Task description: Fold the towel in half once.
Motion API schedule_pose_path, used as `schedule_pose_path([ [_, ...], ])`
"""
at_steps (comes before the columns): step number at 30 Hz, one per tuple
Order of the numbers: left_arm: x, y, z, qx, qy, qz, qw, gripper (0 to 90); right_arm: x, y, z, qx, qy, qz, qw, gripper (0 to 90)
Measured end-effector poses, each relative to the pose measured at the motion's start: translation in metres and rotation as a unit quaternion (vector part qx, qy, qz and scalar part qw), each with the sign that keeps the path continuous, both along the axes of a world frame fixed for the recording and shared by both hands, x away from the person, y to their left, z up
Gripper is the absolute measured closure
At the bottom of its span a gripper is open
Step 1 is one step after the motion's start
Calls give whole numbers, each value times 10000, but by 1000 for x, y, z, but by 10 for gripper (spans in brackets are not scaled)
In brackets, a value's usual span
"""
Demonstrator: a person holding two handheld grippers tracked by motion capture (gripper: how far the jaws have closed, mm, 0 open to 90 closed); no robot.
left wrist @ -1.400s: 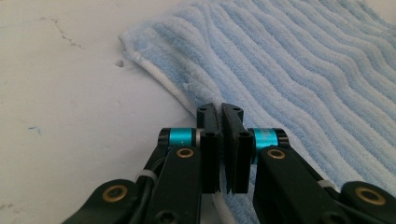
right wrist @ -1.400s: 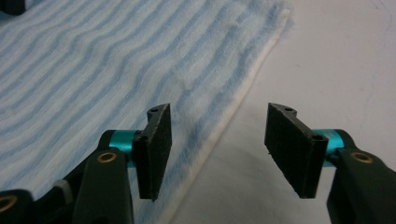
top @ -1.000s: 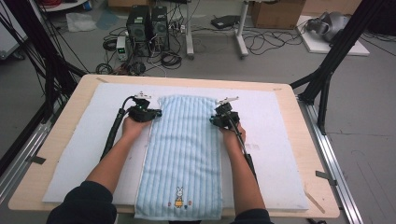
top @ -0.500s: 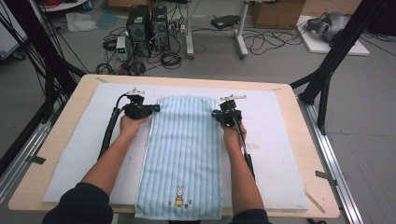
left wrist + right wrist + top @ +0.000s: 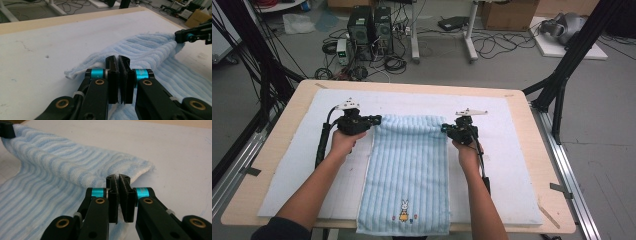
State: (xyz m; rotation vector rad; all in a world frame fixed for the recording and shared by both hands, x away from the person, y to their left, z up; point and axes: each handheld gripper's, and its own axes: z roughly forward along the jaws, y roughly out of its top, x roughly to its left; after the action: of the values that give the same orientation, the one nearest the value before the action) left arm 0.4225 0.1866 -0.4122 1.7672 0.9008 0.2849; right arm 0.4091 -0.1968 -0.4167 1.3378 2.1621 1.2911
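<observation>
A light blue striped towel (image 5: pixel 409 170) lies mid-frame on the white mat (image 5: pixel 512 150), its far edge lifted. The left gripper (image 5: pixel 374 120) is clenched on the upper-left corner, and the right gripper (image 5: pixel 446 128) has just closed on the upper-right corner.

From above your side you look forward and down, while each gripper camera sits low and close, sharing the towel's (image 5: pixel 409 165) far edge toward twelve o'clock.

Light wooden table (image 5: pixel 277 155), white mat (image 5: pixel 512 150) covered most of its top, striped blue towel (image 5: pixel 409 170) lay from centre toward six o'clock.
</observation>
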Motion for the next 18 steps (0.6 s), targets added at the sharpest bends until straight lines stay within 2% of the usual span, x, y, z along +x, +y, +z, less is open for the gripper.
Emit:
schedule_pose_path([
  [3,-6,2,-1,3,75,-67,9999,861,-7,-3,0,27,-5,58,10000,859],
  [6,-14,5,-3,-102,46,-85,9999,860,-14,-3,0,59,-15,122,9999,859],
  [8,-19,7,-4,-61,57,-132,9999,860,-20,-3,1,73,-21,179,9998,859],
  [11,-30,9,-6,-154,33,-137,9998,860,-30,-1,2,66,-40,303,9995,857],
  [15,-44,12,-9,-140,-4,-208,9997,859,-44,-1,1,-11,-32,409,9992,856],
  [18,-54,11,-11,44,-67,-215,9997,857,-54,-3,-4,51,-14,479,9988,853],
])
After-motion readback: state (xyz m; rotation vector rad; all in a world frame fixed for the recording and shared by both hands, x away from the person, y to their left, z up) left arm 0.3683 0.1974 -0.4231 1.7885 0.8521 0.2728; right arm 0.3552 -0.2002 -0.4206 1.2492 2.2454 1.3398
